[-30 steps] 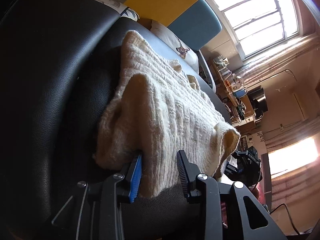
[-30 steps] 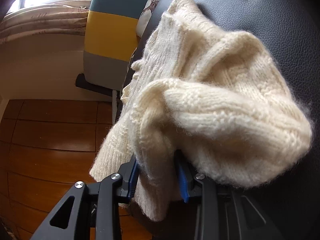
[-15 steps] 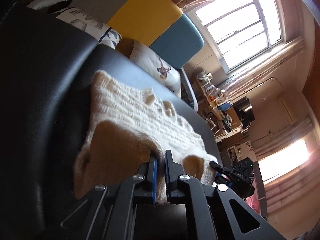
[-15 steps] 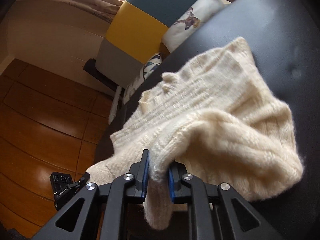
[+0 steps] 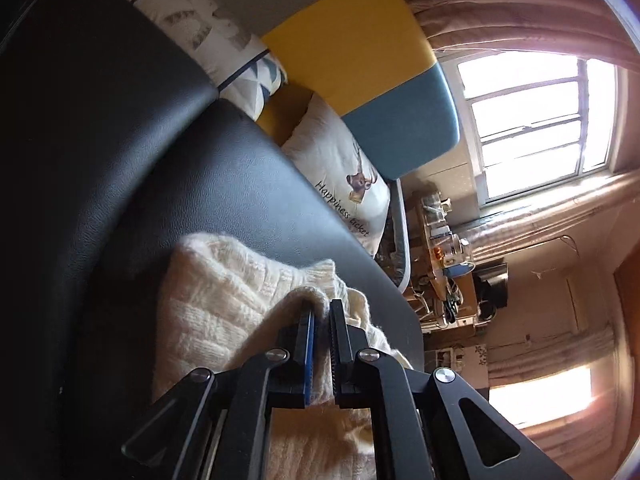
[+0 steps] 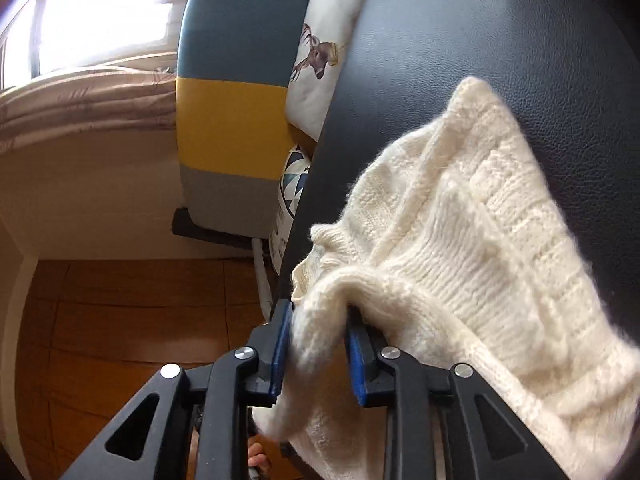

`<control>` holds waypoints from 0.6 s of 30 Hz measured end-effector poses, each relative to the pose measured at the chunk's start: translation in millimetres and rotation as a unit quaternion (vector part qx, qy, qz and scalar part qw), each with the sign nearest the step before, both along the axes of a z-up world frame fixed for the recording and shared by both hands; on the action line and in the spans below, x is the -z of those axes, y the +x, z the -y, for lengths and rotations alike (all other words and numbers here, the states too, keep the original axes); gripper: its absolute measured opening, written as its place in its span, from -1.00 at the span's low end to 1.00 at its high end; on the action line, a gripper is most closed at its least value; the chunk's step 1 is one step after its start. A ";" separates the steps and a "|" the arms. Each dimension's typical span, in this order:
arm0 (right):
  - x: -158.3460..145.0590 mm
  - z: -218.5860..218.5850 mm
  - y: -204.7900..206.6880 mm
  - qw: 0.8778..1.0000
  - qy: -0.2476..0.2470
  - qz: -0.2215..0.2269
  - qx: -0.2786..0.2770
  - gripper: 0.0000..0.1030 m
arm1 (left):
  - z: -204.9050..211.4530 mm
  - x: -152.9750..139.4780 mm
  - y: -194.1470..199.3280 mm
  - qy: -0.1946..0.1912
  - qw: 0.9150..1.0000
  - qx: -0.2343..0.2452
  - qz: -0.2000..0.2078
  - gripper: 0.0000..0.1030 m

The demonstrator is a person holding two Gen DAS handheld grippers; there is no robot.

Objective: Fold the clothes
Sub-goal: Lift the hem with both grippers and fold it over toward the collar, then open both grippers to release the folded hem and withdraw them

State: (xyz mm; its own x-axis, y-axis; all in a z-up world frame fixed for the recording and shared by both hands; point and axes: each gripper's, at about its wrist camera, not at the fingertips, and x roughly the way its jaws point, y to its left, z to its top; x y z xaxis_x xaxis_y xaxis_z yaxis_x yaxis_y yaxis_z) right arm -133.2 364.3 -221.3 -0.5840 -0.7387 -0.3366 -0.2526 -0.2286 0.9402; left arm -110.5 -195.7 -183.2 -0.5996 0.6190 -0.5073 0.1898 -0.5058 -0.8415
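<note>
A cream knitted sweater [image 5: 208, 300] lies on a black leather seat [image 5: 200, 184], its near edge lifted and doubled over the rest. My left gripper [image 5: 322, 304] is shut on a thin fold of that edge, the blue pads nearly meeting. In the right wrist view the sweater [image 6: 480, 220] spreads to the right across the seat [image 6: 500, 40]. A thick roll of its edge fills the gap of my right gripper [image 6: 318, 312] and touches both pads while the jaws are opening. The sweater's far part is hidden under the folded layer.
Beyond the sweater sits a deer-print cushion [image 5: 340, 176] and a patterned cushion [image 5: 224, 40] against a yellow, blue and grey padded panel [image 5: 360, 52]. A cluttered desk [image 5: 448, 256] stands by the window. Wooden floor [image 6: 120, 320] lies past the seat's edge.
Both grippers moved forward over the seat, carrying the sweater's near edge onto its far part. The left jaws went from open to shut on the knit. The right jaws tightened, then widened.
</note>
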 end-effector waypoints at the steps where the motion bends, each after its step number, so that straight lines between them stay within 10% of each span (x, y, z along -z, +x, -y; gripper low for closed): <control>1: 6.0 -2.0 -1.1 1.000 -0.012 0.010 0.005 -0.48 | 0.3 7.8 -4.5 0.012 1.000 -0.002 0.014 -0.87; 10: 18.1 -23.5 6.2 0.998 -0.033 -0.009 0.054 -0.48 | 33.9 14.4 9.7 0.038 0.997 -0.061 0.004 -0.81; 13: 14.3 -33.4 9.1 0.998 0.016 0.000 0.066 -0.48 | 45.4 7.1 17.8 0.032 0.998 -0.055 -0.004 -0.49; 18: 3.0 -28.2 9.6 0.993 0.104 -0.009 0.051 -0.48 | 36.8 -8.6 33.3 -0.105 0.994 -0.009 -0.018 -0.37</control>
